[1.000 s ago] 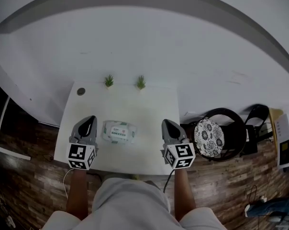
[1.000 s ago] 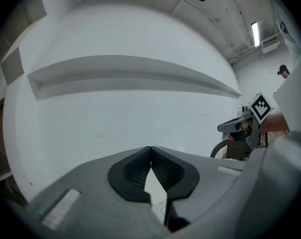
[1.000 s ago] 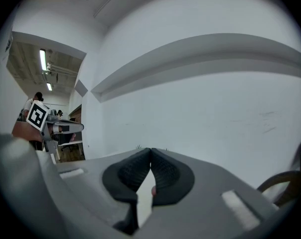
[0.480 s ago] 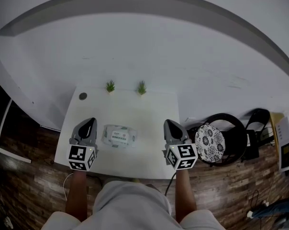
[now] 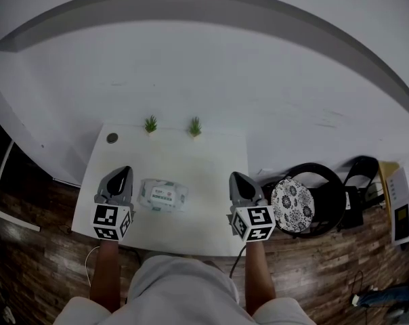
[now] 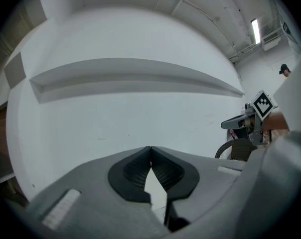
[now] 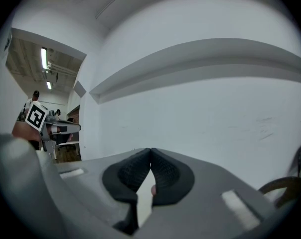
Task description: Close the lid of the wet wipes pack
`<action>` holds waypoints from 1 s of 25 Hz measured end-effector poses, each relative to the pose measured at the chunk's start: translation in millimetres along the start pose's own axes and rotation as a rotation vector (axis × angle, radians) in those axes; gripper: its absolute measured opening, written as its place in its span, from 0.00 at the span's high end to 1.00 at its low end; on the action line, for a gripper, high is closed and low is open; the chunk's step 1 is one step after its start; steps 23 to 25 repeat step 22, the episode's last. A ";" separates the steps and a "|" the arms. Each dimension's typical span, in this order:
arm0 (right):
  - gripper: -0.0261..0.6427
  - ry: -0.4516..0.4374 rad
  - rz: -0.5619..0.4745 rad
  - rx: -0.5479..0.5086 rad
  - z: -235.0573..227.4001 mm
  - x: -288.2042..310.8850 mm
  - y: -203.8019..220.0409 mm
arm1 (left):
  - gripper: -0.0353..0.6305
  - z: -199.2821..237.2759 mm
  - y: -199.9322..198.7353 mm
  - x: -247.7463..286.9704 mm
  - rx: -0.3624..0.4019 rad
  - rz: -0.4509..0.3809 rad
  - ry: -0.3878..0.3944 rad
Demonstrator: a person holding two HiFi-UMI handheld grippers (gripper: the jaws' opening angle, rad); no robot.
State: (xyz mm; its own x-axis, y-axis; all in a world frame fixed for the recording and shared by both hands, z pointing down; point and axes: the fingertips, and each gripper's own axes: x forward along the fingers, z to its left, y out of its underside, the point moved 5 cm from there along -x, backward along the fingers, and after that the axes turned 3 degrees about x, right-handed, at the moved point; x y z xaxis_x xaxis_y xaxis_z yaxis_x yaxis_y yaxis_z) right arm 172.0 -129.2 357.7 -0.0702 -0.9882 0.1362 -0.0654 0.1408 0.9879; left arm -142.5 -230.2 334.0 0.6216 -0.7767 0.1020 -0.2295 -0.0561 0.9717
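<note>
On the white tabletop (image 5: 211,154), the wet wipes pack (image 5: 163,195) lies flat near the front edge, between the two grippers and much closer to the left one. Its green label faces up. The pack is too small in the head view to tell whether the lid is fully down.

The left gripper (image 5: 125,170) is held just left of the pack, apart from it, and points toward the wall (image 5: 211,66). In the left gripper view its fingers (image 6: 135,168) are clenched, with tips meeting and nothing between them. Only a sliver of white tabletop shows through the gap below the tips.

The right gripper (image 5: 234,175) is held near the tabletop's right edge, well apart from the pack, and also points toward the wall. In the right gripper view its fingers (image 7: 165,171) are likewise pressed together on nothing.

Each gripper view catches the other gripper's marker cube off to the side: the right one's (image 6: 262,105) and the left one's (image 7: 37,116). Both views look mainly at the plain white wall and the ledge (image 7: 200,59) that runs along it.

At the far edge of the tabletop stand two small green plants (image 5: 151,123) (image 5: 194,125), side by side. A small round dark thing (image 5: 112,138) sits near the far left corner.

To the right of the tabletop is a dark chair (image 5: 326,188) with a patterned round cushion (image 5: 292,205), standing on a wooden floor (image 5: 42,269).
</note>
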 end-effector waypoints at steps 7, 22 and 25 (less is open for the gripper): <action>0.96 0.002 -0.010 0.011 -5.4 0.7 -3.1 | 0.93 0.4 -9.3 1.8 0.020 -0.005 -0.004; 0.96 0.010 -0.012 0.004 -0.2 -10.3 -0.4 | 0.93 5.3 -9.7 -12.3 0.017 -0.009 -0.015; 0.96 0.010 -0.012 0.004 -0.2 -10.3 -0.4 | 0.93 5.3 -9.7 -12.3 0.017 -0.009 -0.015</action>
